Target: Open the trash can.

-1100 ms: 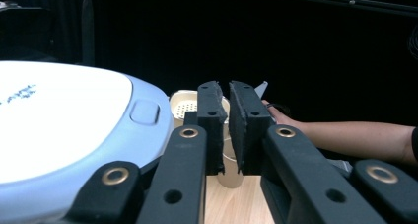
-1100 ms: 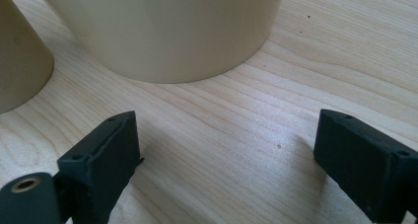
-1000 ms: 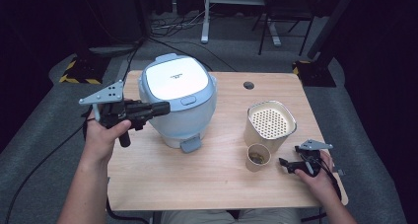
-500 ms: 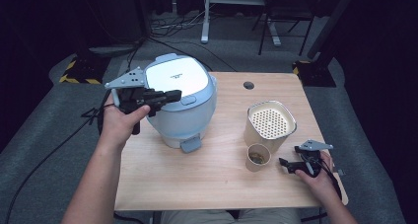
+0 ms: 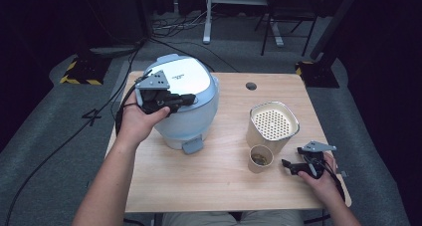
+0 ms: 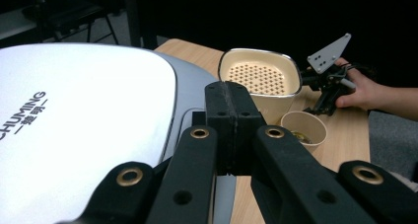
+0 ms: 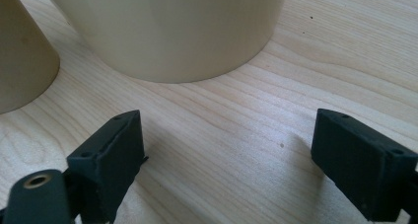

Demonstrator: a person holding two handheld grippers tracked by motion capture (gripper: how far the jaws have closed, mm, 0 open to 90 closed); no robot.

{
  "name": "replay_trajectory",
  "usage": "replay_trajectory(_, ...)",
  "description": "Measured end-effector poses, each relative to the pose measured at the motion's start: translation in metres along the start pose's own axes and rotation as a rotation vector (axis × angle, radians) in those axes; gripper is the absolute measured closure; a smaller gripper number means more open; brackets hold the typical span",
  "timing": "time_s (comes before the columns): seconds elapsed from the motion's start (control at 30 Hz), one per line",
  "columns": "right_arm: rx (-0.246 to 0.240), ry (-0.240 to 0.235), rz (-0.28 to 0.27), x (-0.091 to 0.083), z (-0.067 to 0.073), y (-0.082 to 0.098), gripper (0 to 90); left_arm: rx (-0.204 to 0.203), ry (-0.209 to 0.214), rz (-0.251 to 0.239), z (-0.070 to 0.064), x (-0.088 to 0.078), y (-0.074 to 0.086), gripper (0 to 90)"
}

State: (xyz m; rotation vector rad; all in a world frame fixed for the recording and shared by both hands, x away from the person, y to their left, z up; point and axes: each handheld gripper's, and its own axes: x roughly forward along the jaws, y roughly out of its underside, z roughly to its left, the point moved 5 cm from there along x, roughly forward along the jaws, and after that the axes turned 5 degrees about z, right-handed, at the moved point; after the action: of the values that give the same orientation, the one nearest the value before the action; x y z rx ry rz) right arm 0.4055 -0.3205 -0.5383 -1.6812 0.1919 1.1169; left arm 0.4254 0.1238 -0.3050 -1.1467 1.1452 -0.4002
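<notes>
While closed, rice cooker (image 5: 184,104) looks pale blue.

The left gripper (image 5: 186,99) is being held raised, jaws pressed together; the right gripper (image 5: 287,164) (low) is being held agape.

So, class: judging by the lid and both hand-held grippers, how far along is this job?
Barely begun. Rice cooker lid is down. Left hand-held gripper, jaws shut, is over the lid. Right hand-held gripper rests open by the paper cup and perforated container, both untouched.
</notes>
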Motion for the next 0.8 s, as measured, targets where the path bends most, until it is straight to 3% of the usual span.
replay_trajectory(0.1, 0.000, 0.000, 0.000, 0.0000, 0.0000, 0.0000, 13.1, 0.012, -0.023, 0.032, -0.0001, 0.0031, 0.0019, 89.6)
replay_trajectory(0.37, 0.000, 0.000, 0.000, 0.0000, 0.0000, 0.0000, 13.1, -0.005, -0.026, 0.014, 0.0008, 0.0029, 0.0041, 89.8)
replay_trajectory(0.6, 0.000, 0.000, 0.000, 0.0000, 0.0001, 0.0000, 13.1, -0.008, -0.053, 0.064, -0.0018, 0.0037, 0.0025, 90.0)
replay_trajectory(0.7, -0.001, 0.000, -0.001, 0.0000, 0.0001, 0.0000, 13.3, -0.008, -0.066, 0.062, -0.0009, 0.0033, 0.0023, 90.0)
replay_trajectory(0.73, 0.000, 0.000, -0.002, 0.0000, 0.0002, 0.0000, 13.4, -0.019, -0.043, 0.047, 0.0002, 0.0023, 0.0024, 90.0)
replay_trajectory(0.77, 0.001, 0.000, -0.002, 0.0000, 0.0002, 0.0000, 13.4, -0.017, -0.051, 0.040, 0.0009, 0.0012, 0.0024, 89.7)
replay_trajectory(0.8, 0.000, 0.000, -0.002, 0.0000, 0.0002, -0.0001, 13.4, -0.013, -0.059, 0.028, 0.0010, 0.0004, 0.0021, 83.3)
